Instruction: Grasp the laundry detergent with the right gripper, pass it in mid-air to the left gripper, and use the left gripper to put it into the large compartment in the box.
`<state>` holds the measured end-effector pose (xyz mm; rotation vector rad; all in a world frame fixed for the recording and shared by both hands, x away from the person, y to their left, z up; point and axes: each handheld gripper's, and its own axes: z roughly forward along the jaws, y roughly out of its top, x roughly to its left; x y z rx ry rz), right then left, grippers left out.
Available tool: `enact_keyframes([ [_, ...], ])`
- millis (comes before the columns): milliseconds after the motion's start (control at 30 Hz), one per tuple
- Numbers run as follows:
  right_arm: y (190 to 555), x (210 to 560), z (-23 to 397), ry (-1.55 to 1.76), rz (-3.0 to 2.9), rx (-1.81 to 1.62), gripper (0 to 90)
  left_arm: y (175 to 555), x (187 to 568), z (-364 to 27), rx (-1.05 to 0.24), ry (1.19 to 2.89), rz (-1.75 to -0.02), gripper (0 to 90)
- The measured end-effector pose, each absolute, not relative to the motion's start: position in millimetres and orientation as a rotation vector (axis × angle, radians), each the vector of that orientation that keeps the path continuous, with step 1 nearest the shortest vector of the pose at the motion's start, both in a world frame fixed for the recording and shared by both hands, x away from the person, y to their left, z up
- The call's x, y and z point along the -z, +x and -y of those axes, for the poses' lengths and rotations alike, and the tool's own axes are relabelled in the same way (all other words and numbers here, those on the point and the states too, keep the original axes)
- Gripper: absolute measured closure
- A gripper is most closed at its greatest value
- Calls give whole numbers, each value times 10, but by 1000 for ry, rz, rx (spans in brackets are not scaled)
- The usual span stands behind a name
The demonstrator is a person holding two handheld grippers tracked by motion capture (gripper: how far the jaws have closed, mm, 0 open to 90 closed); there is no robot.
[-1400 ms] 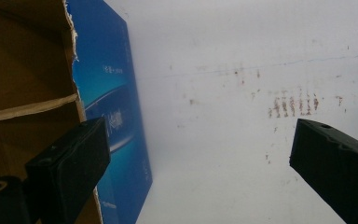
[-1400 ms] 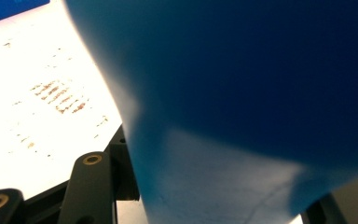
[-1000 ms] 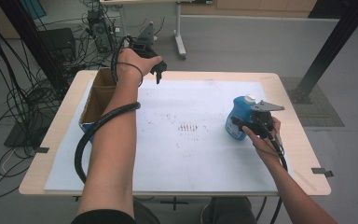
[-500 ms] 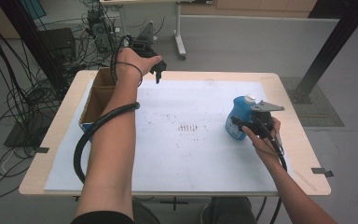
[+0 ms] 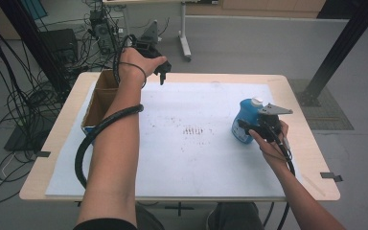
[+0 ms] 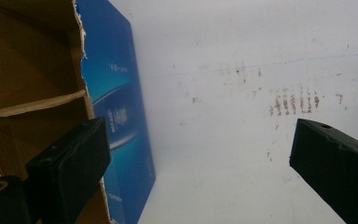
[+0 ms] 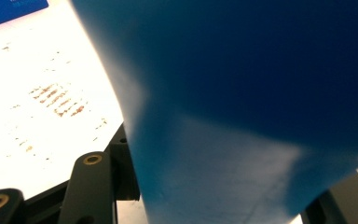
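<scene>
High view looks down on the white sheet; both gripper views face it close up.

Left gripper raised at far edge, jaws wide; right gripper jaws clamped

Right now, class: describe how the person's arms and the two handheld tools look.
Both tools are black with blocky black jaws. The left tool trails a thick black corrugated cable and its arm has a black wristband. The right tool carries a grey three-cornered plate and a thin black cable. Dark short sleeves, forearms bare.
</scene>
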<state>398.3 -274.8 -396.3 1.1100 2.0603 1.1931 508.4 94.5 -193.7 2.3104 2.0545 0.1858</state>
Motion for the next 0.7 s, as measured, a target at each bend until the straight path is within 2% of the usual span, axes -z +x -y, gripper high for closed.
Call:
enact_keyframes([
  [700, 3983, 3965, 2751, 1115, -2059, -1198, 430, 5073, 1897, -963, -195, 2308, -2049, 55],
])
